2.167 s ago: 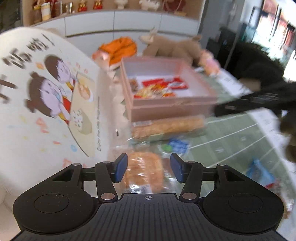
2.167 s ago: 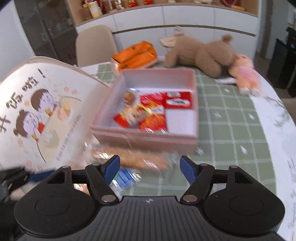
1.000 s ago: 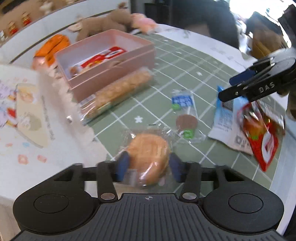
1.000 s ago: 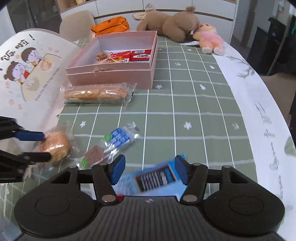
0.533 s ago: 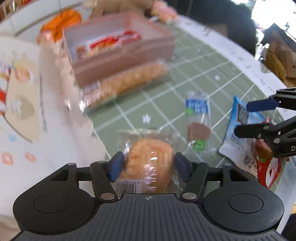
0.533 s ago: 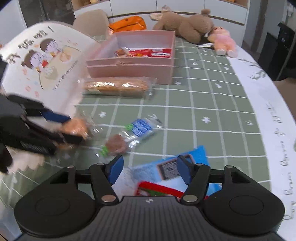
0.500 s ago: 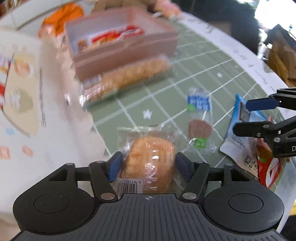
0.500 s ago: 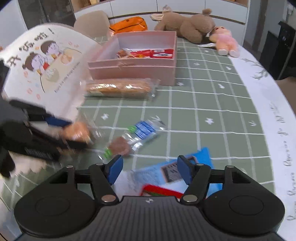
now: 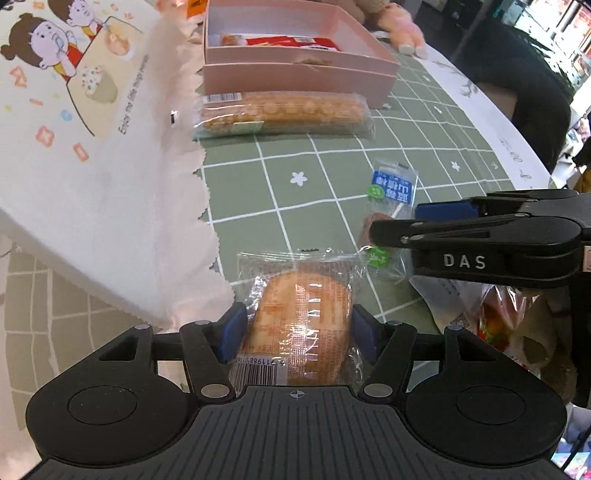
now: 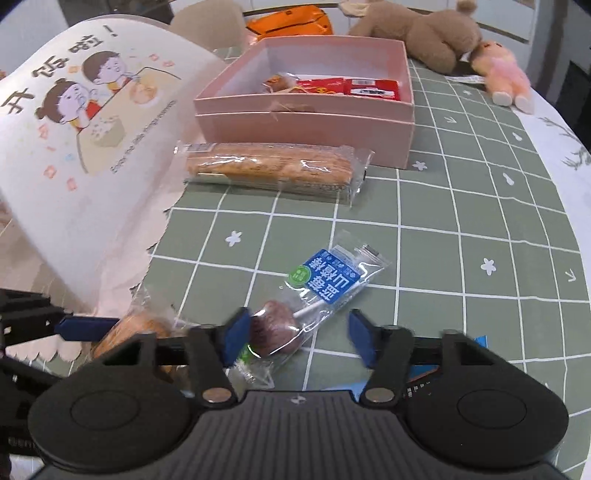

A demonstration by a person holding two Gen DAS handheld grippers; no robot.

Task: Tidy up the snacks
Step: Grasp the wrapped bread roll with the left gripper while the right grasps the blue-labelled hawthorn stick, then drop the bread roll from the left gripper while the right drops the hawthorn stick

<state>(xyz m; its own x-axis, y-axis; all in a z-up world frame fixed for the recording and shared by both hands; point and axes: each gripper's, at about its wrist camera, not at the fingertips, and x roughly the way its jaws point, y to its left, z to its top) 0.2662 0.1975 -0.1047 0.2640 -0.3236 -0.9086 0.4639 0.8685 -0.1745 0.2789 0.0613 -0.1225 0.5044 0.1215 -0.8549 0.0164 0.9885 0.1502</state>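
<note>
My left gripper (image 9: 297, 332) is shut on a round wrapped bun (image 9: 301, 325), its blue pads pressing both sides of the wrapper. The bun also shows in the right wrist view (image 10: 144, 328). My right gripper (image 10: 299, 338) is open, its jaws around the brown end of a lollipop packet (image 10: 321, 295) with a blue label. That packet also shows in the left wrist view (image 9: 389, 195). The pink snack box (image 10: 306, 122) stands further back with red packets inside. A long wrapped bread stick (image 10: 269, 168) lies in front of it.
A large white bag with cartoon children (image 10: 81, 140) lies on the left. A blue packet (image 10: 480, 343) and a red snack bag (image 9: 495, 317) lie near my right gripper. Plush toys (image 10: 424, 33) and an orange pack (image 10: 291, 26) sit behind the box on the green checked tablecloth (image 10: 461, 221).
My left gripper has closed tighter on the bun. My right gripper has moved left and down from the blue packet to straddle the lollipop packet.
</note>
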